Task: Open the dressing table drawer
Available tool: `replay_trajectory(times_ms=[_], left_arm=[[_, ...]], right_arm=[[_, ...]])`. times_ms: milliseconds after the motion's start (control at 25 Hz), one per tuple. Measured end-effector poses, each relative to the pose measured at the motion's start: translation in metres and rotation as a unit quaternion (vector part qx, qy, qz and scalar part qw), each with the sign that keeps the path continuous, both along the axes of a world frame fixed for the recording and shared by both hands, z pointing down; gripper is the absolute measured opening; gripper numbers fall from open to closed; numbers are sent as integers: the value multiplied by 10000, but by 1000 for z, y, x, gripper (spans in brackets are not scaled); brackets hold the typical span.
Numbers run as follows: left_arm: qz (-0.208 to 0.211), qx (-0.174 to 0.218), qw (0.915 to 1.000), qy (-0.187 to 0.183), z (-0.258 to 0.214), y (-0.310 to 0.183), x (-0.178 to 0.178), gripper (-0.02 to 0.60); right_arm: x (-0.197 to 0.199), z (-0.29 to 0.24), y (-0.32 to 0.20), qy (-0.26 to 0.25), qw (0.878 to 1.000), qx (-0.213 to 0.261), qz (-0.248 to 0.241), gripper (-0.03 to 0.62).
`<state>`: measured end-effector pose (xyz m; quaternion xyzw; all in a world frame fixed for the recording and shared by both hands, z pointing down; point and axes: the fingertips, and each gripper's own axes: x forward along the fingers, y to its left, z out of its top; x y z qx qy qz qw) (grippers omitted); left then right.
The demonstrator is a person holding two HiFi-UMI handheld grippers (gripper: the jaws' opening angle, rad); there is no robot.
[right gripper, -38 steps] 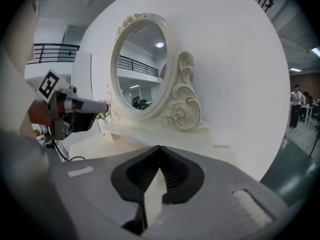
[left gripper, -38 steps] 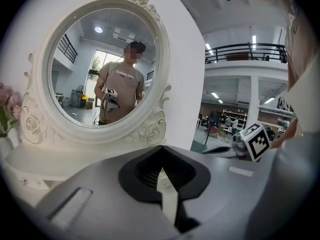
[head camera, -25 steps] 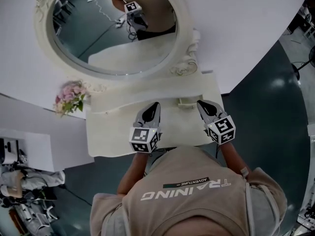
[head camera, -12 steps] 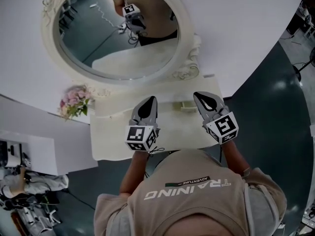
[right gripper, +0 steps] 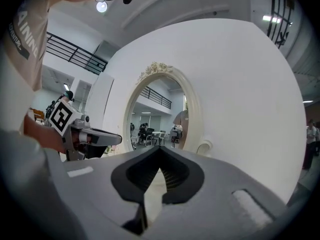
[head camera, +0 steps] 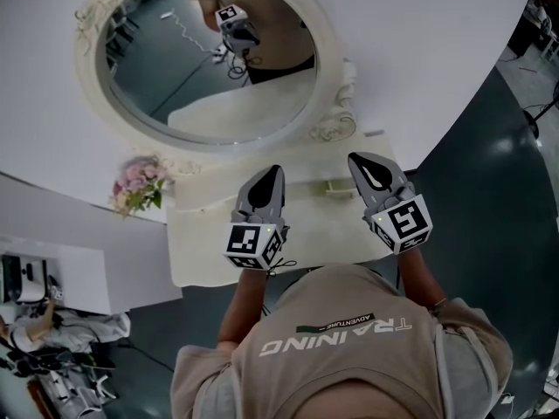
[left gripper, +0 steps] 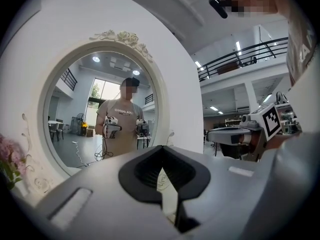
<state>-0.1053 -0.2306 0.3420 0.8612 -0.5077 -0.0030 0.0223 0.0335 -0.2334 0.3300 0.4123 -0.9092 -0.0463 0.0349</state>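
Note:
The cream dressing table [head camera: 199, 238] stands against a white curved wall under an oval mirror [head camera: 210, 59]. Its drawer front does not show in any view; my body hides the near edge. My left gripper [head camera: 272, 173] hovers over the middle of the tabletop, shut, with nothing between its jaws [left gripper: 161, 151]. To its right, over the table's right part, my right gripper [head camera: 359, 159] is held level and also shut and empty [right gripper: 160, 151]. Both point toward the mirror, which reflects me and a gripper.
A bunch of pink flowers [head camera: 135, 186] sits at the table's left rear corner. A small cream object [head camera: 336, 188] lies on the top between the grippers. White furniture [head camera: 61, 273] stands to the left, with dark floor [head camera: 489, 199] to the right.
Both grippers have risen above the tabletop and stayed shut. They now sit slightly nearer the mirror in the head view.

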Motion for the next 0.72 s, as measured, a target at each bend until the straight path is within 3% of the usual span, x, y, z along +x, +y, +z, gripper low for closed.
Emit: replay_trajectory(times_ms=[160, 520, 720], left_arm=[[65, 12, 10000, -65, 0, 0, 1, 18], [58, -152, 9999, -5, 14, -8, 1, 18], [228, -243, 9994, -3, 21, -7, 11, 18]], right_arm=[[-1, -1, -1, -191, 9998, -62, -1, 2], [3, 8, 3, -30, 9999, -124, 38, 2], [13, 15, 5, -292, 9988, -364, 124, 2]])
